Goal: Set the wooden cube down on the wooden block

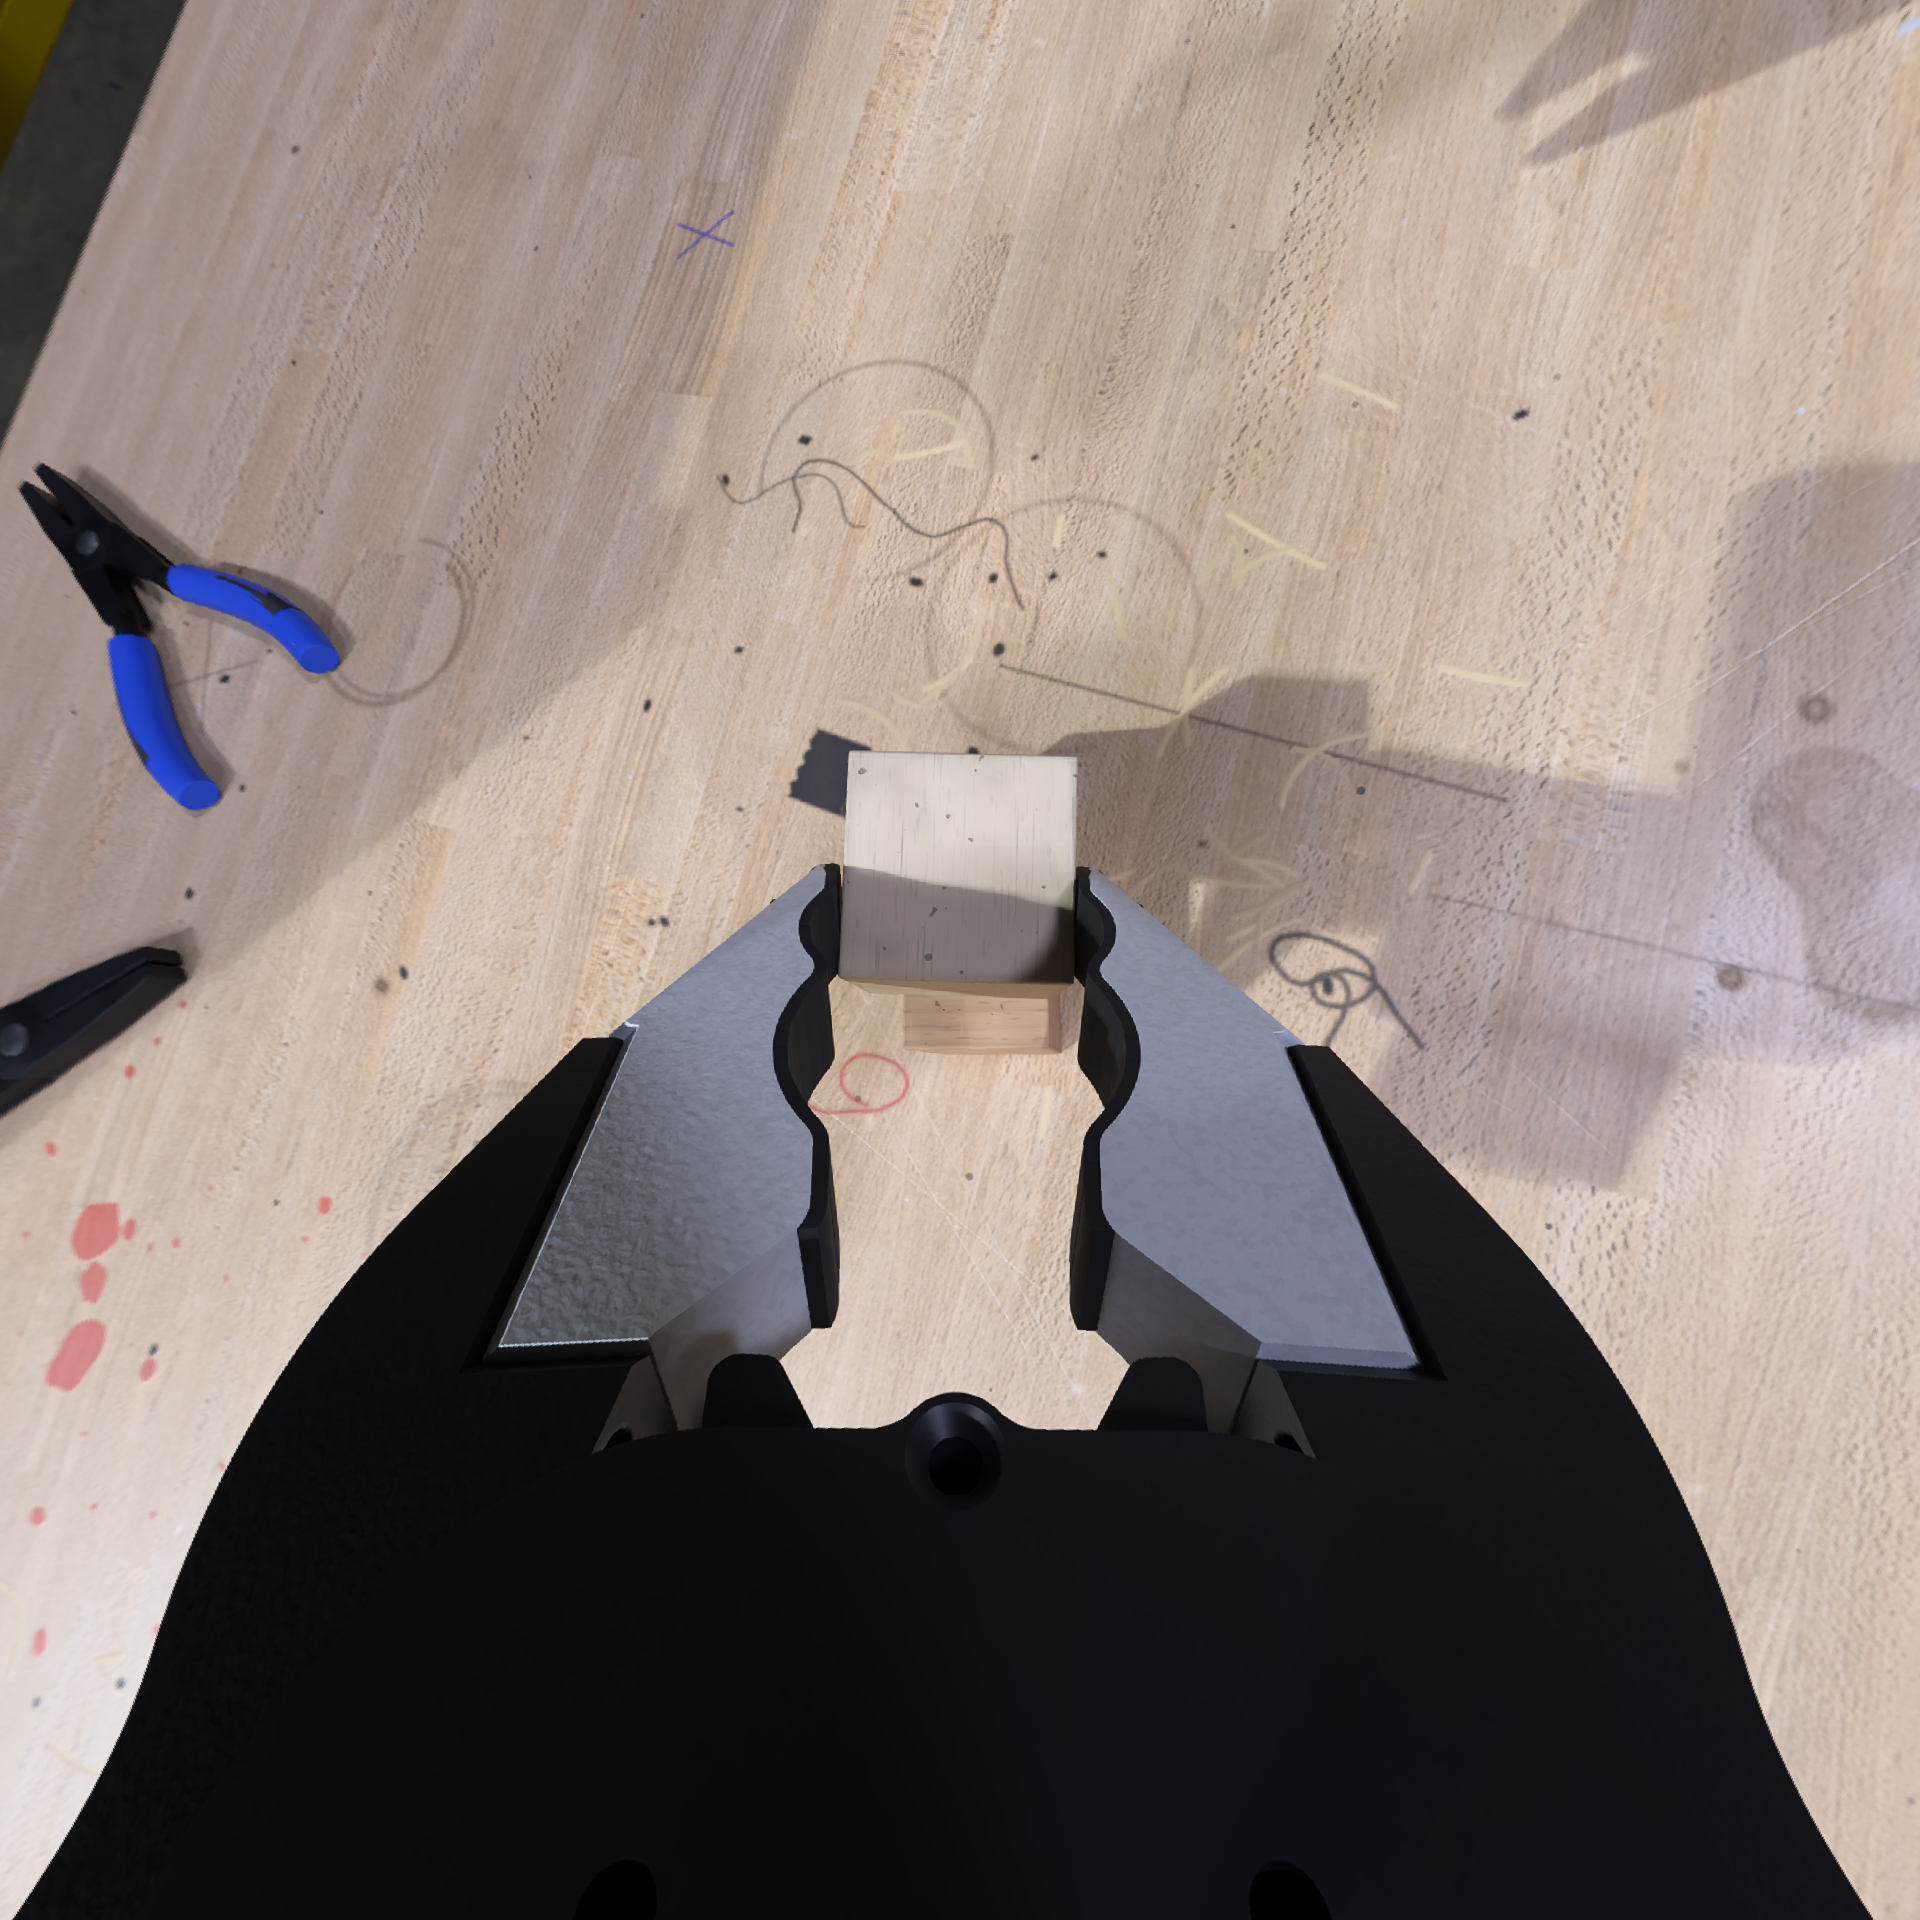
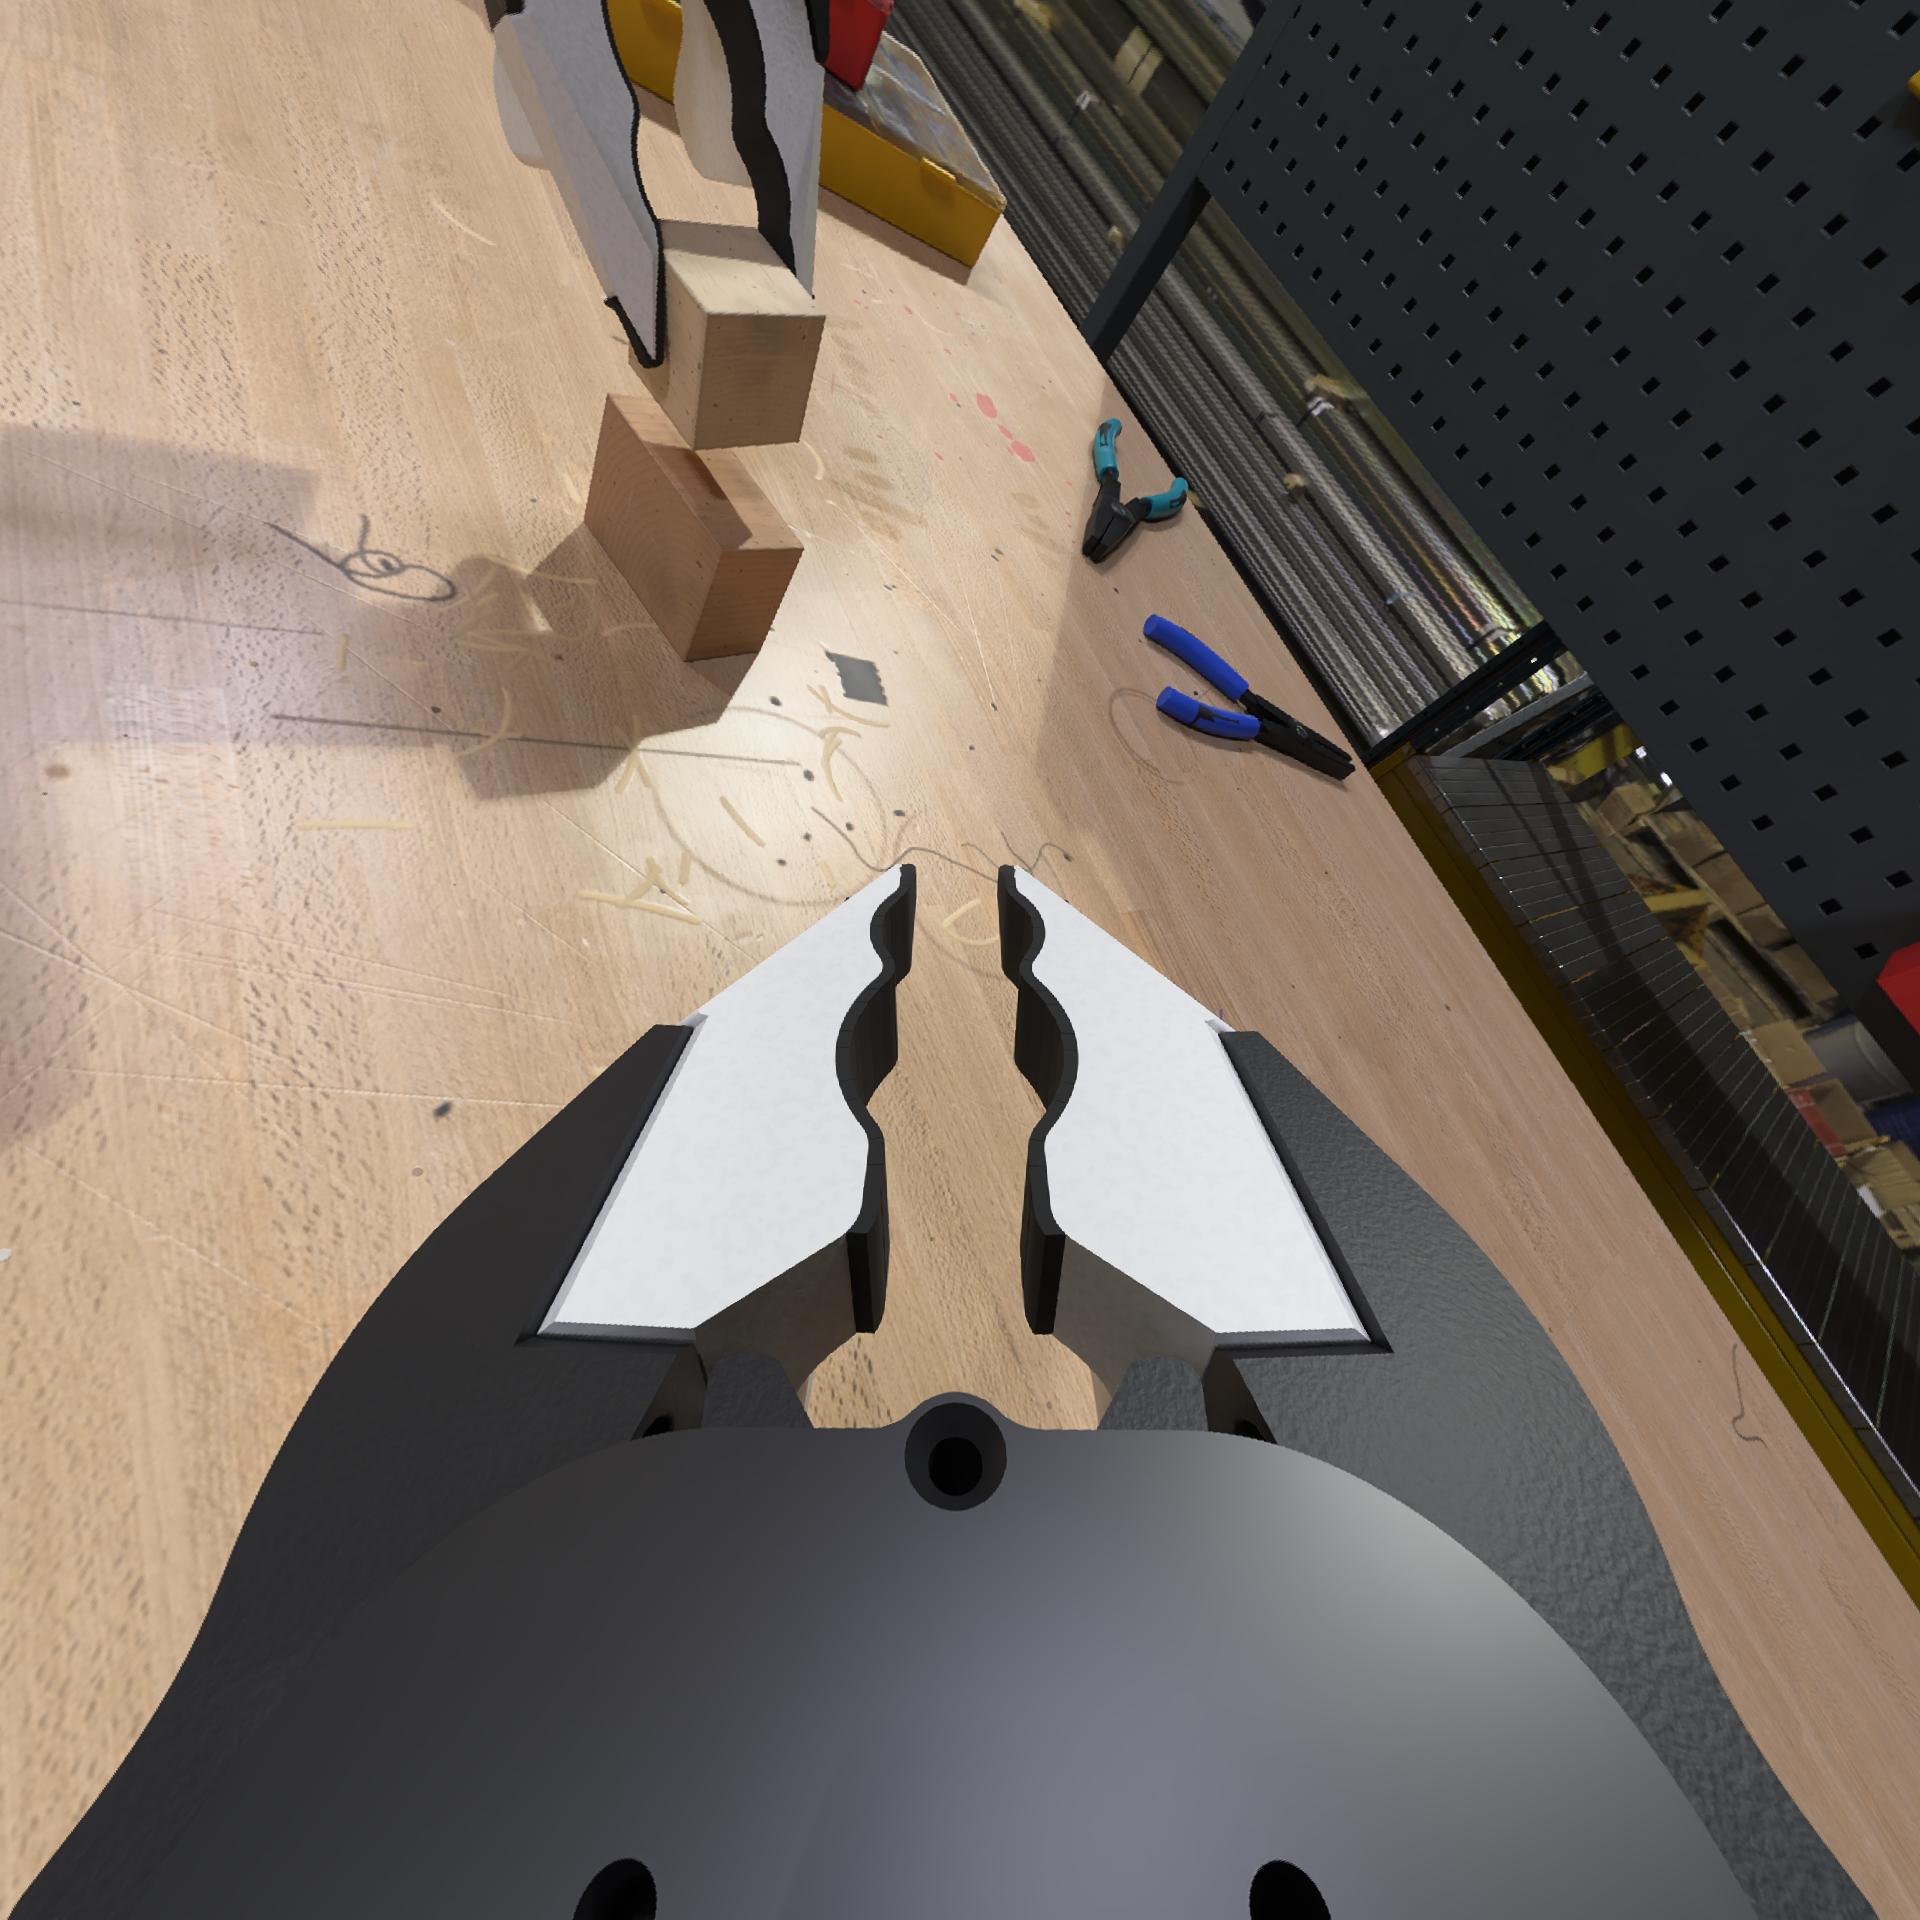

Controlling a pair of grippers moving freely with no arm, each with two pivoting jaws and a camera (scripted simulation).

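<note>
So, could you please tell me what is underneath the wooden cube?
The wooden block lies under the wooden cube, which the left tongs grip. From above, the cube covers most of it. Contact is unclear.

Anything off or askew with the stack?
Mostly fine. The wooden cube, clamped in the left gripper, appears to sit over one end of the wooden block, not centred. Nothing spilled or damaged.

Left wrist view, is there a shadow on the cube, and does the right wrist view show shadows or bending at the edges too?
Left wrist view: a shadow covers the near part of the wooden cube, its far part brightly lit. Right wrist view: the wooden block casts a dark shadow toward the camera on the workbench, and the bench's straight edge bows from wide-angle distortion.
</note>
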